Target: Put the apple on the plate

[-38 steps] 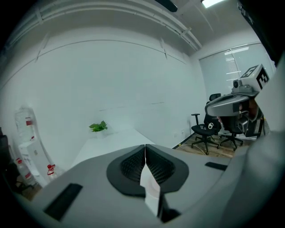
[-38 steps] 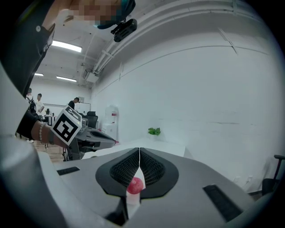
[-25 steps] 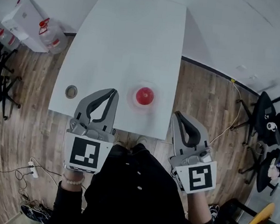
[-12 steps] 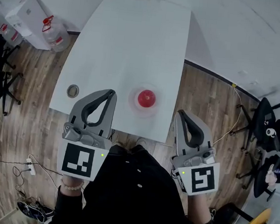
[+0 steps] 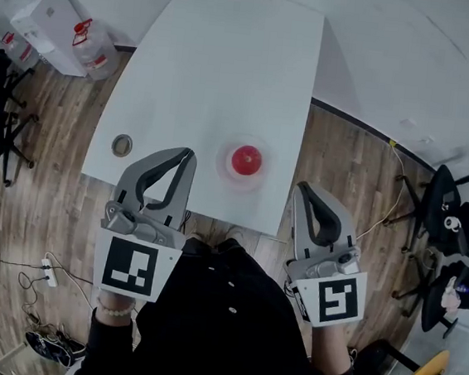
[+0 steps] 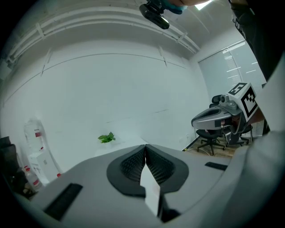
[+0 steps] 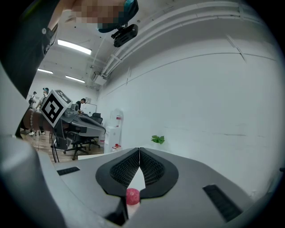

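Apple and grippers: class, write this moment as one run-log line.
apple: on plate | left gripper: shut, empty | right gripper: shut, empty | both grippers: apart from apple

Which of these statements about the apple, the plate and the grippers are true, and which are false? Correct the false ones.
1. The apple sits on the plate. True.
2. The left gripper holds the apple. False: its jaws are shut on nothing, and the apple lies apart from it.
3. The right gripper is shut. True.
4. The plate lies at the far end of the table. False: it lies by the table's near edge, close to the person.
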